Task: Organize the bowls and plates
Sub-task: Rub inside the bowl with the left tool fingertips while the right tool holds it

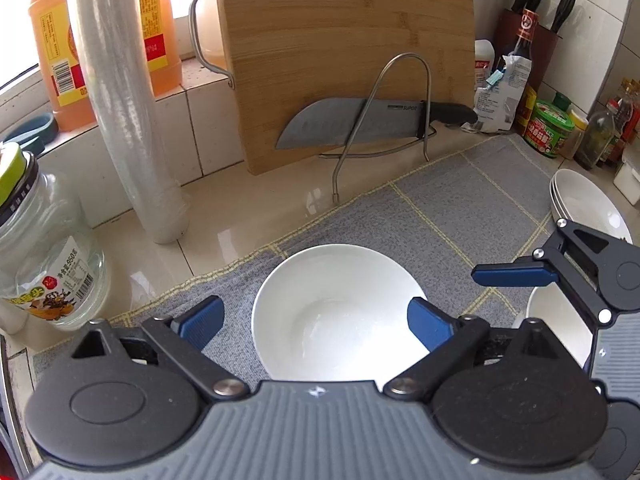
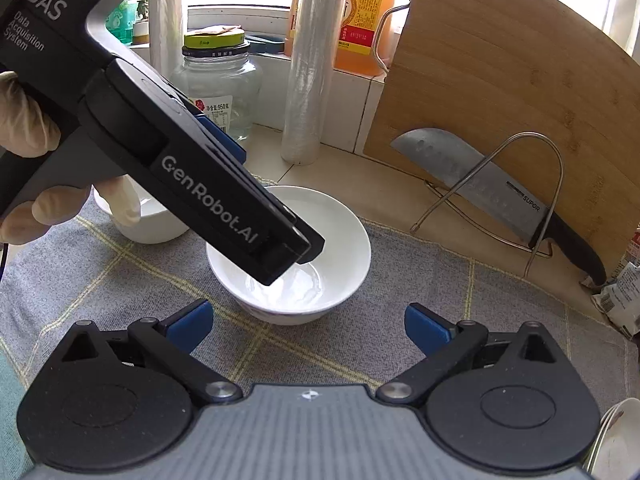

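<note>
Grey checked mat (image 1: 440, 208) covers beige counter (image 1: 224, 248) below tiled windowsill (image 1: 188, 104)

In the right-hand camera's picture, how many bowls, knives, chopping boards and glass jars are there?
White bowls: 2
Knife: 1
Chopping board: 1
Glass jar: 1
Total: 5

Both grippers' fingers (image 1: 200, 322) spread wide.
</note>
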A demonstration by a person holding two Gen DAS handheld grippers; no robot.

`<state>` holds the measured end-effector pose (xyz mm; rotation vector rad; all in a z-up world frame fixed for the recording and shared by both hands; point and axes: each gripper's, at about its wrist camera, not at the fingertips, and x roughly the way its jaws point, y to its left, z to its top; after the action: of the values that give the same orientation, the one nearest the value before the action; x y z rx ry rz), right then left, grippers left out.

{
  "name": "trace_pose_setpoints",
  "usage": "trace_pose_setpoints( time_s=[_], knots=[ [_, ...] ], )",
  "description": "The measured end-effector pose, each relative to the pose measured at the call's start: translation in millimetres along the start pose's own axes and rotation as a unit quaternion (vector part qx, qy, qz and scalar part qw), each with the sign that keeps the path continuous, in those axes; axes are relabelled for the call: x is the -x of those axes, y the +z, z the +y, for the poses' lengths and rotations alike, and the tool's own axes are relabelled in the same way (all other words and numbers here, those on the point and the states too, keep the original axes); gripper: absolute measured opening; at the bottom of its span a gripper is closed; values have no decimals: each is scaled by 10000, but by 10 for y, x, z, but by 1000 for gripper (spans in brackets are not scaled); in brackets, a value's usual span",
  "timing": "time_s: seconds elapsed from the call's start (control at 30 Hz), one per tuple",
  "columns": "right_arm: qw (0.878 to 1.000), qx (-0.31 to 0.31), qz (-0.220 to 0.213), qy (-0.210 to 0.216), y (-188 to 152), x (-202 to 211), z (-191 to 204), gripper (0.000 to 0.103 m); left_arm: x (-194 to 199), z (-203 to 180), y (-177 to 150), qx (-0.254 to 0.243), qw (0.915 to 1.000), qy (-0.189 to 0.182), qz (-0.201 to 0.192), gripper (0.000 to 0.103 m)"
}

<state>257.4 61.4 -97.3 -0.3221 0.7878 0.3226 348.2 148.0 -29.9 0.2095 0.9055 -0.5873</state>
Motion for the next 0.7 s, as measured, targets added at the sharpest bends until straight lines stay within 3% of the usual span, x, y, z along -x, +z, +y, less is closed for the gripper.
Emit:
trace_pose_setpoints(
  time_s=[0.3, 0.6, 0.7],
  knots=[
    [9998, -2, 197, 79, 99, -251, 48, 101, -254, 125, 91, 87, 9990, -326, 283, 88],
    [9994, -37, 282, 217, 128, -339, 24, 90, -353, 174, 99, 122, 9980, -458, 414, 82],
    [9994, -25, 264, 238, 136, -329, 28, 88, -353, 176, 93, 136, 9978, -515, 406, 75]
  ],
)
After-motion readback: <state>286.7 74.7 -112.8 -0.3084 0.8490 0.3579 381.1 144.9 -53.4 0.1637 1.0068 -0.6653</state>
